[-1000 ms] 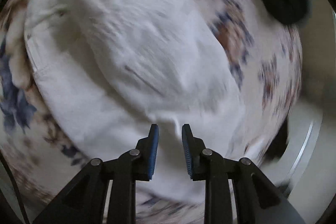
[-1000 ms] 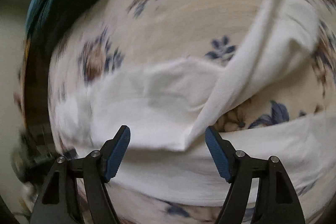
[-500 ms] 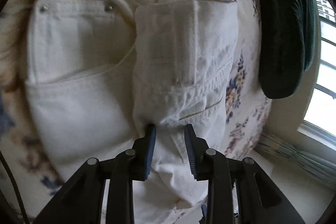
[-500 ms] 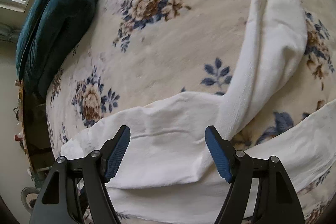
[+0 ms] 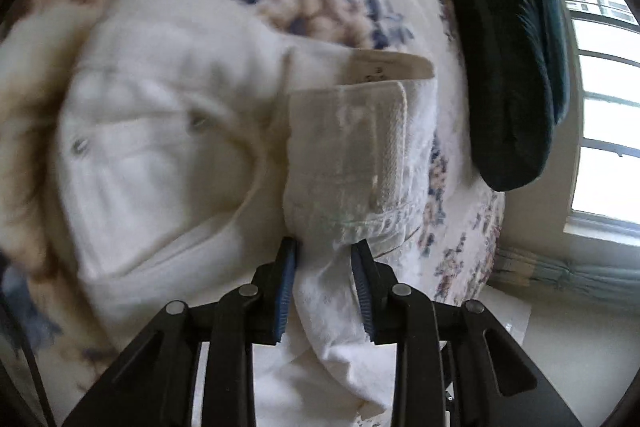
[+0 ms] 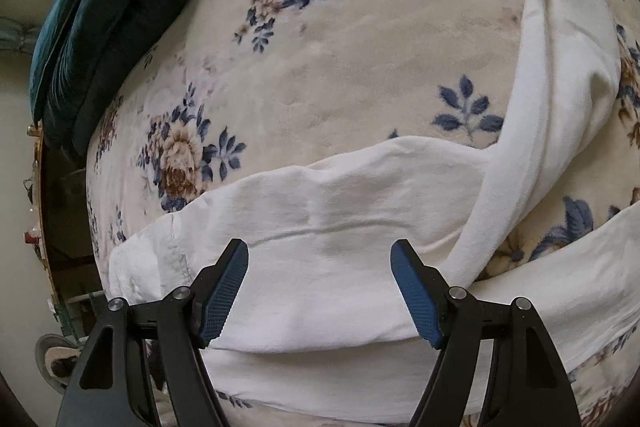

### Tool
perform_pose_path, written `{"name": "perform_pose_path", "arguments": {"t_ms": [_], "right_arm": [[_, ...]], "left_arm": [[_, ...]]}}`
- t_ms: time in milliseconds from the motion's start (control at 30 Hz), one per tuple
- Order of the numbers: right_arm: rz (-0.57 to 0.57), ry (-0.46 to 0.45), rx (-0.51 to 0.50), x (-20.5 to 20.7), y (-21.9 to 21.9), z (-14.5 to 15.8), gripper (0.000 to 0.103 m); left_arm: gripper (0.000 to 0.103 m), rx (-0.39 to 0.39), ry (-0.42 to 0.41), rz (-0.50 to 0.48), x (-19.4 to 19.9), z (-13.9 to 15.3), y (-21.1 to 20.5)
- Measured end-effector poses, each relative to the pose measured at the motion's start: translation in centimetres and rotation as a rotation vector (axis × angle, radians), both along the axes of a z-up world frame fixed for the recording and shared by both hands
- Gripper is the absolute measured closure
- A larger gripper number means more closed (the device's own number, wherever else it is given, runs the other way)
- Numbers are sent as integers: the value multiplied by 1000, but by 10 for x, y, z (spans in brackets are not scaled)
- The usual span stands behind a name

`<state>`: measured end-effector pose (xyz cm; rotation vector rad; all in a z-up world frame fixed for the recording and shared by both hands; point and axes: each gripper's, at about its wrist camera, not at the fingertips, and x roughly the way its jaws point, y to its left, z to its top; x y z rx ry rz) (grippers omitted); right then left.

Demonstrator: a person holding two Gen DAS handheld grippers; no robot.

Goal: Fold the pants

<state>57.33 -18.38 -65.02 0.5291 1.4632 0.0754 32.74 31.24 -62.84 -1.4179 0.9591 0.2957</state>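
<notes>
On top of a cream fleece blanket printed with blue and brown flowers (image 6: 360, 59) lie the white denim pants (image 5: 160, 179), spread across the bed. Toward the left of the left wrist frame sits the waist part with its pocket and two metal rivets (image 5: 80, 146), blurred. At the centre, a thick fold of the same white cloth rises from the lower edge, and the left gripper (image 5: 324, 251) clamps it between its blue ribbed pads, narrow jaws pressed on the fabric. At the upper right a dark teal velvet cushion (image 5: 508, 67) leans by a bright window (image 5: 604, 115).

In the right wrist frame, the teal cushion fills the upper left. A pant leg runs across the lower half, with another leg doubled back toward the upper right. The right gripper (image 6: 320, 251) hovers over the leg at bottom centre, jaws spread wide, gripping nothing.
</notes>
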Motion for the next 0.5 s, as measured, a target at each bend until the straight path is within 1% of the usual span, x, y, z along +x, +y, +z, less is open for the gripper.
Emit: {"name": "perform_pose_path", "arguments": {"t_ms": [33,100,133,200,300,400,433,500], "right_arm": [[3,2,-2,1,1,0,27],[3,11,-10,2,4,0,27],[4,16,-9,2,5,-1,27],[-2,25,-4,2,7,-2,27],[-1,34,-1,1,10,-3,27],[0,39,-7,0,12,-4,27],[-1,39,-11,0,12,-5,27],[-5,47,-19,-2,11,-7,27]], "left_arm": [[77,-7,-18,3,1,1,2],[77,-35,-92,16,-2,8,5],[75,-36,-113,16,-3,8,6],[72,-11,-96,-9,7,4,9],[72,-13,-97,-42,25,-5,14],[73,2,-47,-38,34,-10,15],[75,15,-32,-40,34,-9,14],[89,69,-36,-50,36,2,11]]}}
